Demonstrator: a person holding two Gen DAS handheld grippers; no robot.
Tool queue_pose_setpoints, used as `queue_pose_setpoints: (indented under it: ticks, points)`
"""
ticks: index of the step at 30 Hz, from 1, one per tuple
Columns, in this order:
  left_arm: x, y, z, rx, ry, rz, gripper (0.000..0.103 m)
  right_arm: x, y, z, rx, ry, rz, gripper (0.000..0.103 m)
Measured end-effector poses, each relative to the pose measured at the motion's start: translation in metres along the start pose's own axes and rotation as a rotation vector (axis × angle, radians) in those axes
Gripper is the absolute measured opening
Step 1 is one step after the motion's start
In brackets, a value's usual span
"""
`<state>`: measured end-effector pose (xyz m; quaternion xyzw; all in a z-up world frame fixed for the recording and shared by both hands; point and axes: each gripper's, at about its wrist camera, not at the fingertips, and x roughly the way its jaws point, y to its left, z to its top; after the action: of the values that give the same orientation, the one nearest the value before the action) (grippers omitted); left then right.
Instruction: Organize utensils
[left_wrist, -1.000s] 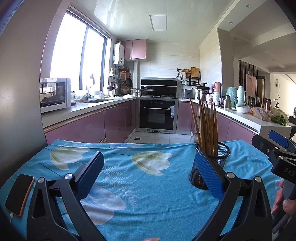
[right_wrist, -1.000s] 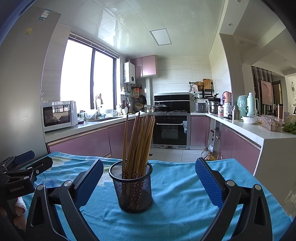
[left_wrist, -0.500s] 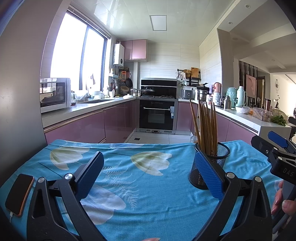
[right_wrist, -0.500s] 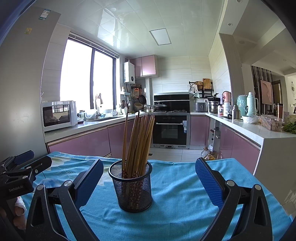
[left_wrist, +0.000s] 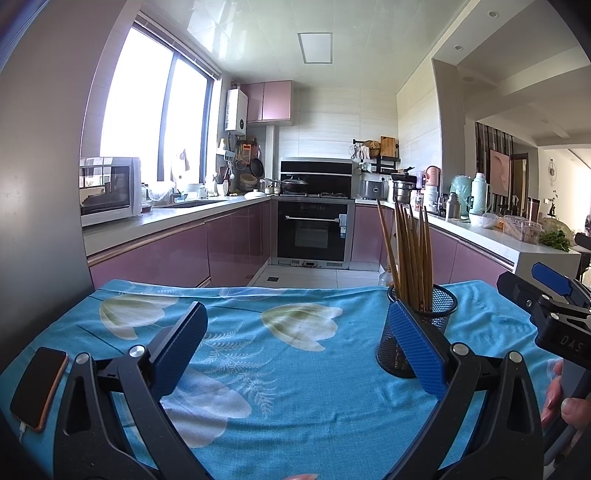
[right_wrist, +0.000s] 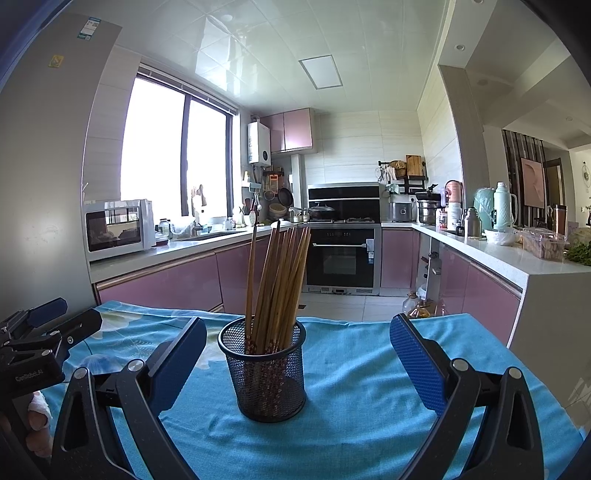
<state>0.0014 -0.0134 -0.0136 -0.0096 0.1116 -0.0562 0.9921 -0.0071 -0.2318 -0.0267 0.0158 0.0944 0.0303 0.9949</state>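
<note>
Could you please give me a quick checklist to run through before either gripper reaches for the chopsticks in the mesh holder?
1. Left gripper open and empty: ok.
2. Right gripper open and empty: ok.
3. Mesh holder upright on the blue tablecloth: ok.
4. Chopsticks standing in the holder, tops free to grasp: ok.
5. Phone at the cloth's left edge, apart from the holder: ok.
6. Where the chopsticks should go next: cannot tell, no other container shows on the table.
</note>
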Motion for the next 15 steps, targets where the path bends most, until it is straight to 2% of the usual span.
queue_pose_setpoints:
  ticks: [8,15]
  points:
    - [-0.002,0.0,0.002,0.012,-0.009,0.001,0.097,0.004,-0.002,-0.004,-0.008,0.026,0.001,0.096]
    - [0.007,0.001,0.0,0.01,0.034,0.007,0.097,0.015,-0.013,-0.01,0.006,0.073,-0.009,0.096]
